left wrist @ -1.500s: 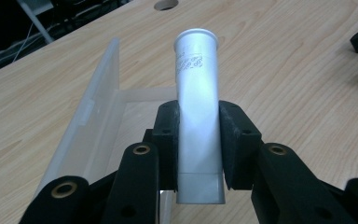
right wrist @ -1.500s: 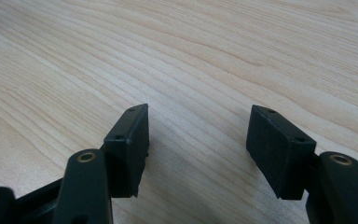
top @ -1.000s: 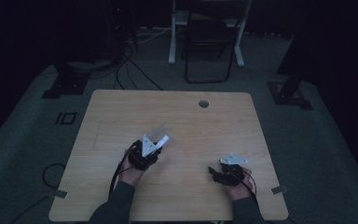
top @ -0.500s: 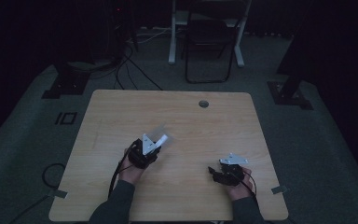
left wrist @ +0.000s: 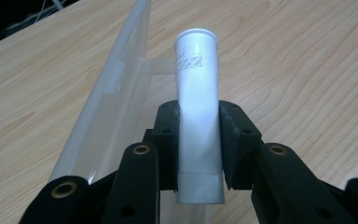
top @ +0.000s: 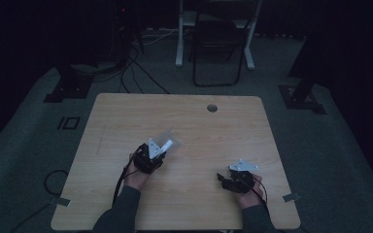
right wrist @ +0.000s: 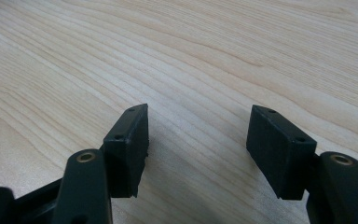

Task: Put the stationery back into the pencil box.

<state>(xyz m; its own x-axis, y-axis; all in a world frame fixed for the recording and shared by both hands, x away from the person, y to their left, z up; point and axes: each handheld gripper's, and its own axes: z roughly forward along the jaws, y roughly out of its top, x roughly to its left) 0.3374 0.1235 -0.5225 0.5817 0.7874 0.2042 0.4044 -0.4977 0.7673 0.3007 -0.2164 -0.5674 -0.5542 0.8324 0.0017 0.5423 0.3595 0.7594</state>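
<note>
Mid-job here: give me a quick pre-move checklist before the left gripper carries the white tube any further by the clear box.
1. Grip on the white tube: ok, the left gripper has both pads pressed on its sides.
2. Tube orientation: ok, it points straight out along the jaws, flared end away from the gripper.
3. Clear plastic box: ok, it lies just left of the tube with its wall raised.
4. Tube touching the box: cannot tell.
5. Right gripper: ok, open and empty over bare wooden table, apart from the left one.
6. Box held steady: not ok, nothing holds it.
</note>
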